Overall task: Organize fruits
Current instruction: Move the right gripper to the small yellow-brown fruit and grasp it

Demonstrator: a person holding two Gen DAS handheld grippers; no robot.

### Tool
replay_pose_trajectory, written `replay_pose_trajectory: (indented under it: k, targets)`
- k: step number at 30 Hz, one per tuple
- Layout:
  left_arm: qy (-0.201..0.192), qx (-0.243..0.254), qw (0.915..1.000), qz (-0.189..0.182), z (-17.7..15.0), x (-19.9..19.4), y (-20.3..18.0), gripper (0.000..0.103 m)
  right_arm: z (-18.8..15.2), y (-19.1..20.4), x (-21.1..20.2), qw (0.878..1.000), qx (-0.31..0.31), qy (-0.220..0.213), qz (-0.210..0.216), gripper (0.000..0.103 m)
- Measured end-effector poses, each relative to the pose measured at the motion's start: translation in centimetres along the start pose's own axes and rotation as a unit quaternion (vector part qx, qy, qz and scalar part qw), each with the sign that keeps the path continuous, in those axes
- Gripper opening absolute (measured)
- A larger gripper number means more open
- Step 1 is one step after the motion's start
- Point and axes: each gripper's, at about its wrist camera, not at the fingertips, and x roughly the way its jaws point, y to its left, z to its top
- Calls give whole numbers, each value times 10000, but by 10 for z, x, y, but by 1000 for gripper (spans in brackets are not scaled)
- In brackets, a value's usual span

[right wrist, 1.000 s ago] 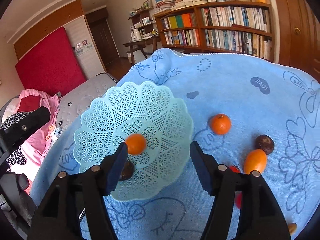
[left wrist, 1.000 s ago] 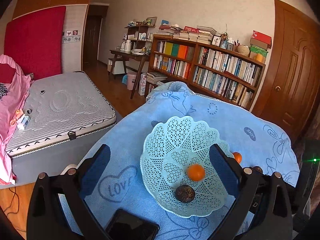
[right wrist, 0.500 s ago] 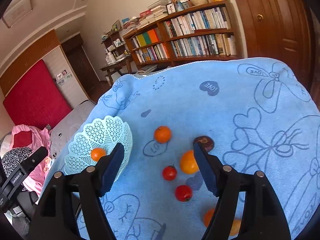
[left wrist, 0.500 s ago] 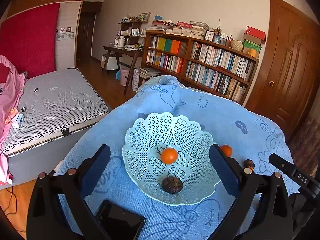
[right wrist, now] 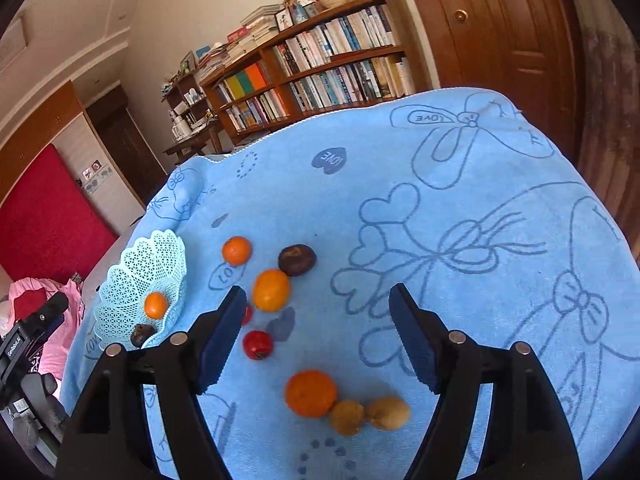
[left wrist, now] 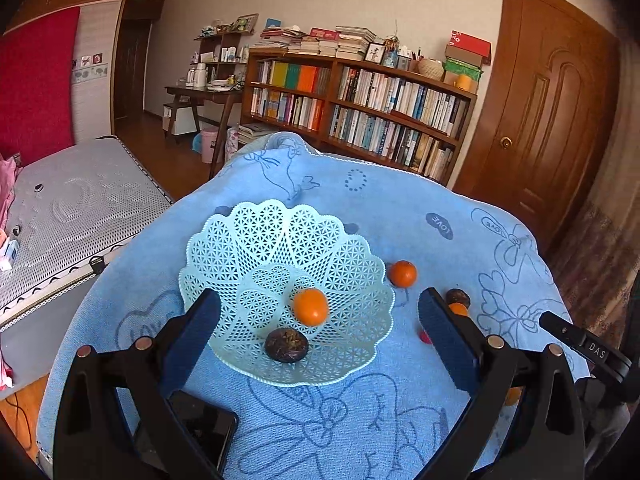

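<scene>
Right gripper (right wrist: 316, 320), jaws spread and empty, is best being lowered squarely over the orange (right wrist: 311, 393) right of the basket (right wrist: 120, 316).

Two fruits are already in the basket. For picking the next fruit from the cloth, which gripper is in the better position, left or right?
Probably the right gripper. It is open and empty above the loose fruits, with the big orange between its fingers. The left gripper, also open, faces the basket, away from them.
</scene>
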Motion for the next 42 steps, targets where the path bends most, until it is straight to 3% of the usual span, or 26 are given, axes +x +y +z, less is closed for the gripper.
replay_pose_trajectory:
  k: [10,15,27,31,42]
  targets:
    - [217,508,9976,-426,-18,8,-39,100,-40,-34,-10,9988,-267,404,-48,74]
    - [320,682,9957,-533,-30,11,-55,100,-54,-42,-12,9966,-476,591,-324,53]
    - [679,1183,9877,-767,-59,25,-91,100,-68,-34,6,9918,-746,997,-303,49]
    - [769,1295,9852,-820,-66,30,-100,100,-66,-28,10,9922,-789,936,-218,48]
    - [1065,1475,9789,-934,-81,47,-125,100,-67,-39,10,9935,-595,971,26,29]
